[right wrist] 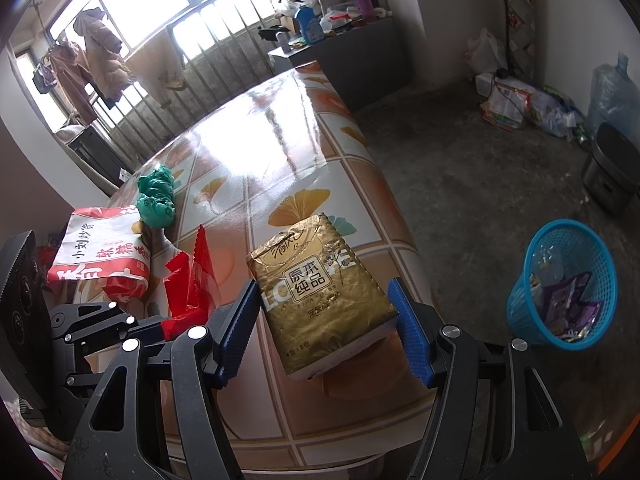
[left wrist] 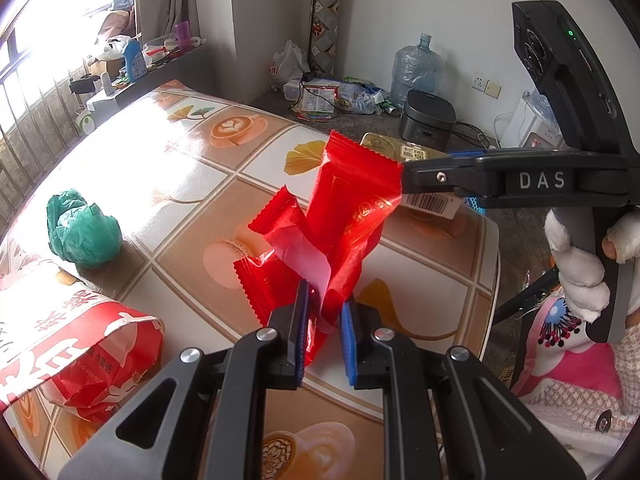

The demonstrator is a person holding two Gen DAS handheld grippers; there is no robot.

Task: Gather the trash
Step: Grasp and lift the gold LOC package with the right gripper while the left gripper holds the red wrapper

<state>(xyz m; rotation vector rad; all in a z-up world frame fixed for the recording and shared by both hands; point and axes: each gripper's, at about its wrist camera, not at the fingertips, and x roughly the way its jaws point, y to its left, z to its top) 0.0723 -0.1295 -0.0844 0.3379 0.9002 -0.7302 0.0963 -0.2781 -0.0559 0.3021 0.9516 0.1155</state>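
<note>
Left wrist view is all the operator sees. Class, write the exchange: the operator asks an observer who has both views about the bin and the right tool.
Operator: Where is the bin?
Observer: A blue basket stands on the floor, to the right of the table.
Operator: I see only one finger of the right tool. What is it doing?
Observer: The right tool has a gold tissue pack between its pads, one pad against each long side.

Wrappers [left wrist: 352, 208]: red. Tissue pack [right wrist: 320, 280]: gold. Crumpled bag [left wrist: 82, 232]: green. Basket [right wrist: 524, 308]: blue mesh. Table [left wrist: 240, 152]: orange-and-white tiles, ginkgo leaf and coffee motifs.
</note>
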